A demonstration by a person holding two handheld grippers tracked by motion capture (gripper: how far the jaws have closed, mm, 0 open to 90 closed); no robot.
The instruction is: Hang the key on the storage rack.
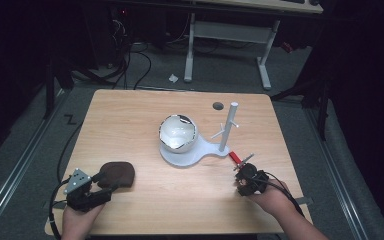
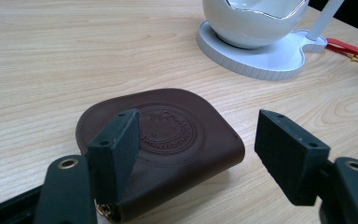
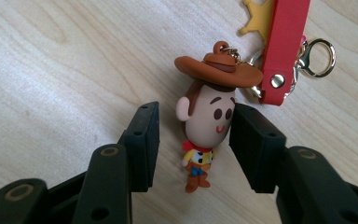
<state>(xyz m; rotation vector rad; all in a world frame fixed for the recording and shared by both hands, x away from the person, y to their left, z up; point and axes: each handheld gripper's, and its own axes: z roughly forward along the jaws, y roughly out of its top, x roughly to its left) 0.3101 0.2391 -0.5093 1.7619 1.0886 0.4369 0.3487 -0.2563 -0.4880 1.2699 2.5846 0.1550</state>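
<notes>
A cowboy figure keychain (image 3: pixel 207 116) lies flat on the wooden table, joined to a red strap (image 3: pixel 284 42) with a yellow star (image 3: pixel 256 16) and a metal clasp (image 3: pixel 317 58). My right gripper (image 3: pixel 196 116) straddles the figure's head: the right-hand pad touches it and the left-hand pad stands clear, so the jaws are open. In the high view this gripper (image 1: pixel 245 171) sits at the front right, just below the strap (image 1: pixel 236 158). A brown leather pouch (image 2: pixel 168 130) lies at the front left, and my left gripper (image 2: pixel 198 126) hovers open over its near edge (image 1: pixel 107 184).
A white stand (image 1: pixel 190 156) in the middle of the table (image 1: pixel 130 115) carries a white bowl-like shell (image 1: pixel 178 132) and an upright post with pegs (image 1: pixel 228 125). A round hole (image 1: pixel 218 106) lies near the far edge. A desk frame stands beyond on the floor.
</notes>
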